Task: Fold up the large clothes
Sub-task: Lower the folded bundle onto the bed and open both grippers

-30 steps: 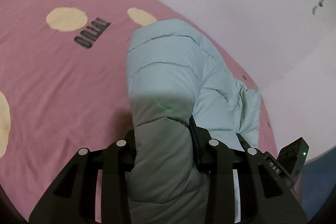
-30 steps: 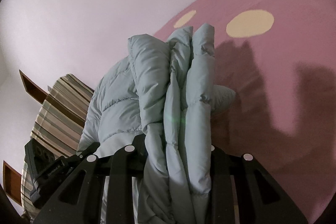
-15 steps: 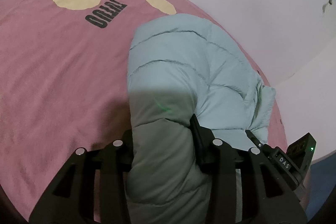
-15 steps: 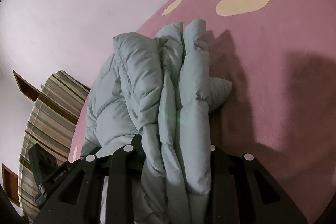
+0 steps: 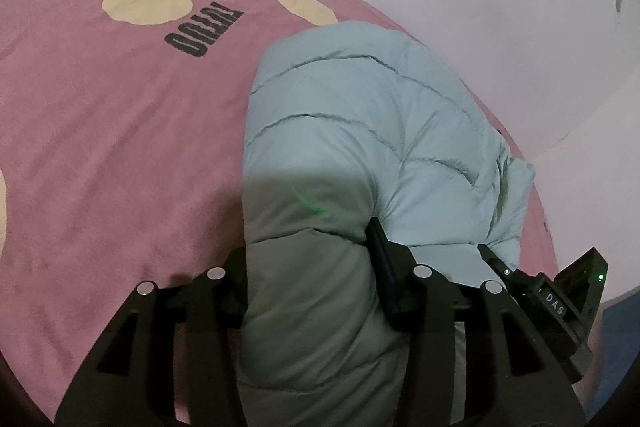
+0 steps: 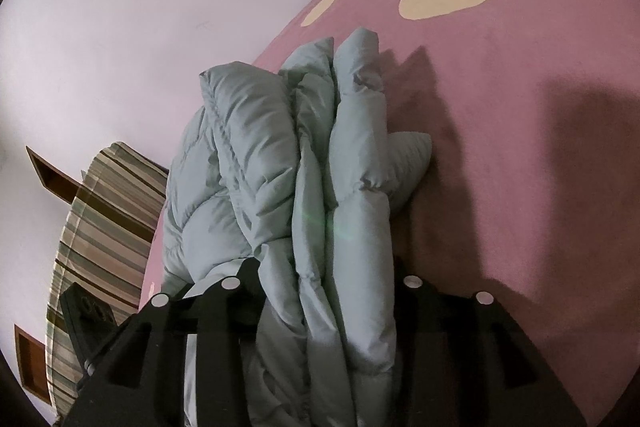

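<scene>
I am in a home bedroom: a pink spotted bedspread (image 5: 120, 147) lies beneath my grippers, plain walls (image 6: 140, 7) ahead, striped curtain (image 6: 100, 227) leftward.

The jacket (image 5: 360, 131) is made of puffy, quilted cloth that looks smooth and a little shiny, with stitched lines across it. The bed cover (image 5: 100, 131) is made of soft, fuzzy cloth, matt and a bit rough, with printed letters and cream spots. The left gripper (image 5: 308, 259) and the right gripper (image 6: 324, 267) are made of black matt plastic with small shiny metal screws. The wall (image 6: 140, 7) is painted smooth and matt. A striped cloth (image 6: 104, 227) is seen beside brown wood.
</scene>
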The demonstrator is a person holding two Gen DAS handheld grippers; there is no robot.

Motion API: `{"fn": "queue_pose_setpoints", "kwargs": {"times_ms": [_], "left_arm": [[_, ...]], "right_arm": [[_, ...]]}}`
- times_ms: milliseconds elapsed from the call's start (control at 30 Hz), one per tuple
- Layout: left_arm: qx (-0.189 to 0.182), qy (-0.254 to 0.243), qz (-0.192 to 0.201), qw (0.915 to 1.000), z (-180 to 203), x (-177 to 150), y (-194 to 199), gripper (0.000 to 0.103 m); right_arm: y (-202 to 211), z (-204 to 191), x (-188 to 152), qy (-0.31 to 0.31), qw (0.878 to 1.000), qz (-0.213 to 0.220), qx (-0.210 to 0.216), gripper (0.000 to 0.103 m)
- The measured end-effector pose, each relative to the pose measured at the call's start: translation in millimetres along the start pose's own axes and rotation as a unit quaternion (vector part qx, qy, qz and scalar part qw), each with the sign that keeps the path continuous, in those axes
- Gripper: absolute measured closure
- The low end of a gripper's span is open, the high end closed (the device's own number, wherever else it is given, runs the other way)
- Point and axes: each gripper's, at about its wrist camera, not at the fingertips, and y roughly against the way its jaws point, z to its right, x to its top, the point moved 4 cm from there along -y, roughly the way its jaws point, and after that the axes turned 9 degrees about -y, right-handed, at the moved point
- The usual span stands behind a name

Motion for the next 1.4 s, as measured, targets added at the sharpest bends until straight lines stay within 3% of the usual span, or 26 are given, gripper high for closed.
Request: {"fn": "queue_pose_setpoints", "kwargs": {"times_ms": [200,367,600,833,1133,1400], "left_arm": [[0.0,0.001,0.002,1.0,-1,-1,6,0.05],[0.012,0.0,0.007,0.9999,-2,-4,16,0.038],[0.017,-0.004,0.009,0.9998,-3,-5,23,0.03],[0.009,-0.022,0.022,0.9995,7,3,36,0.014],[-0.001,-0.033,0.025,0.9991,14,0,55,0.013],[0.028,-0.062,0.044,0.9967,23,-11,89,0.013]], "right_arm": [[6,1,0,-0.001,1.0,0.005,0.0,0.055],[15,5,2,-0.009,1.0,0.016,-0.001,0.046],[26,13,4,-0.016,1.0,0.024,-0.001,0.043],[41,2,3,-0.008,0.999,0.037,-0.003,0.036],[59,-7,-7,0.0,0.999,0.041,-0.015,0.036],[88,-16,-27,0.017,0.998,0.054,-0.042,0.035]]}}
